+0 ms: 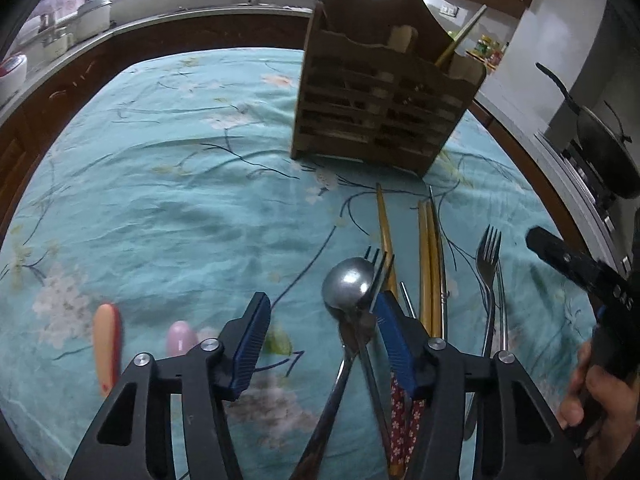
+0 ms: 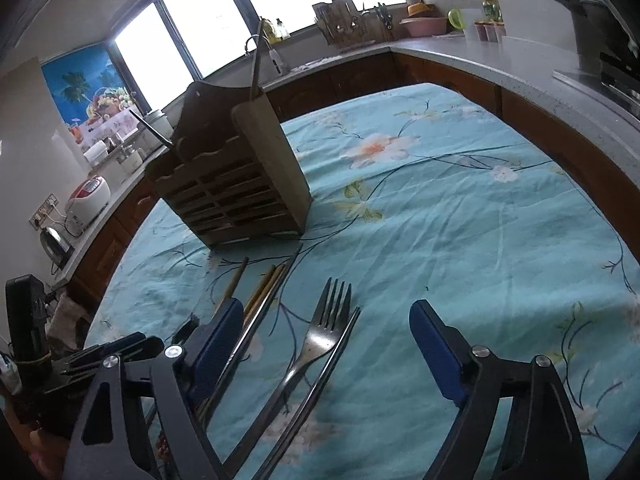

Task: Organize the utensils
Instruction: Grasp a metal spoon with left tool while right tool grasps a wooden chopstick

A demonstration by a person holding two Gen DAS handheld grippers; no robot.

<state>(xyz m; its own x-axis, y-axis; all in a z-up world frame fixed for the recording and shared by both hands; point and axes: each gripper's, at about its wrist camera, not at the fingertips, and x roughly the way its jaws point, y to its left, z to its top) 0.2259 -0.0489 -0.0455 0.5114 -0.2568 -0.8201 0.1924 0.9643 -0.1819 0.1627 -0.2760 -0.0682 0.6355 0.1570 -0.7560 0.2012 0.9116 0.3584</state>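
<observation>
A wooden utensil holder (image 1: pixel 380 112) stands on the table's far side; it also shows in the right wrist view (image 2: pixel 236 184). My left gripper (image 1: pixel 324 332) is open, low over a metal spoon (image 1: pixel 347 284) and a fork (image 1: pixel 378 276) that lie between its fingers. Wooden chopsticks (image 1: pixel 426 248) and a second fork (image 1: pixel 489 264) lie to the right. My right gripper (image 2: pixel 328 344) is open over that fork (image 2: pixel 324 328) and a metal chopstick (image 2: pixel 320 384). Wooden chopsticks (image 2: pixel 264 288) lie by its left finger.
A teal floral cloth (image 1: pixel 180 184) covers the table. An orange handle (image 1: pixel 106 344) and a pink one (image 1: pixel 182 338) lie at the left. Kitchen counters (image 2: pixel 500 56) ring the table. A black pan (image 1: pixel 600 136) sits on the stove at right.
</observation>
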